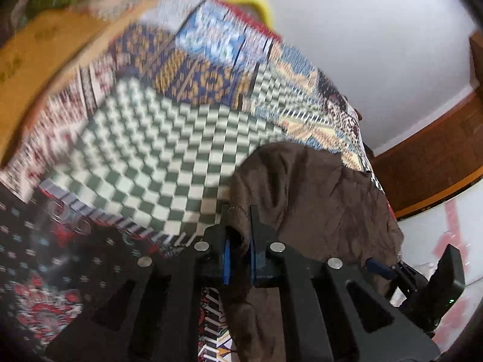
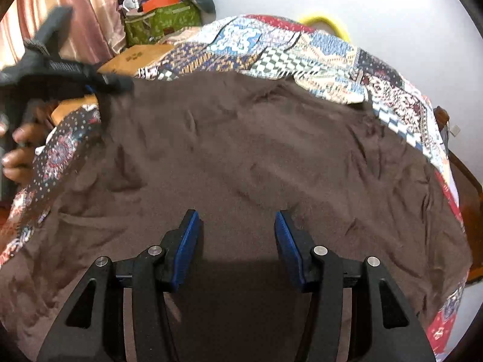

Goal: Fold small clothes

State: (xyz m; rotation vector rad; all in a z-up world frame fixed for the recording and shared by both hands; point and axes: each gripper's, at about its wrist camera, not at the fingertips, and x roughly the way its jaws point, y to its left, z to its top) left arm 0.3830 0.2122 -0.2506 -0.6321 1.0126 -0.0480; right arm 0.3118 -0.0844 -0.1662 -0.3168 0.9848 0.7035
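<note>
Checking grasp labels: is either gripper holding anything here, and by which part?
The left gripper is shut on the edge of the brown garment. The right gripper is open above it, holding nothing.

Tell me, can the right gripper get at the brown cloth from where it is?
Probably yes. The right gripper is open just above the brown cloth, with nothing between its fingers and the fabric. The left gripper is shut on the cloth's far left edge, clear of it.

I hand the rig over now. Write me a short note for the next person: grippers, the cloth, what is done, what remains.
Left gripper: shut on an edge of the brown garment.
Right gripper: open, above the garment's middle, holding nothing.
Garment: spread, wrinkled, on the patchwork bedspread.
Done: one edge pinched.
Left: no fold shows yet; all folding remains.
</note>
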